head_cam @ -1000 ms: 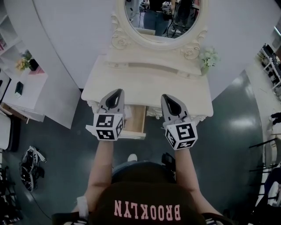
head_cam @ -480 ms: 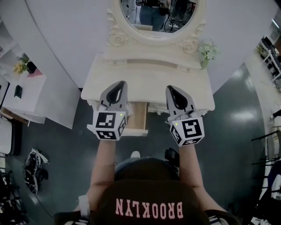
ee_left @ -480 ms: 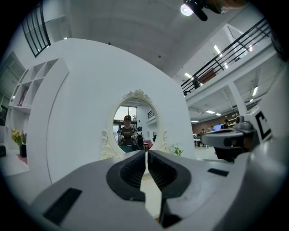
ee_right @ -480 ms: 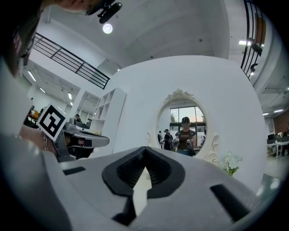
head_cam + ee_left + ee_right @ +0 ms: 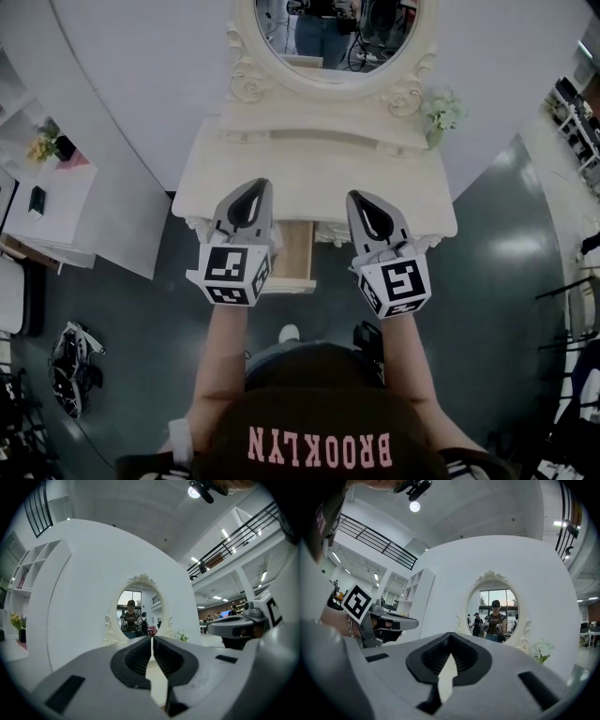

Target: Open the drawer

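A cream dressing table (image 5: 206, 173) with an oval mirror (image 5: 337, 37) stands in front of me. Its drawer (image 5: 296, 251) is pulled out from under the front edge, showing a bare wooden inside. My left gripper (image 5: 251, 187) hovers level over the table's front, just left of the drawer, jaws shut and holding nothing. My right gripper (image 5: 362, 198) hangs just right of the drawer, also shut and empty. In the left gripper view the shut left gripper (image 5: 152, 640) faces the mirror (image 5: 138, 609). The right gripper view shows the shut right gripper (image 5: 450, 638) below the mirror (image 5: 497, 616).
A small bunch of pale flowers (image 5: 442, 113) stands at the table's back right. A white side unit (image 5: 66, 202) with flowers and a dark phone is at the left. A dark bag (image 5: 70, 364) lies on the grey floor. Racks (image 5: 581, 122) line the right.
Both grippers have drifted a little farther over the table top, the left one rising slightly. The drawer stays pulled out as before.
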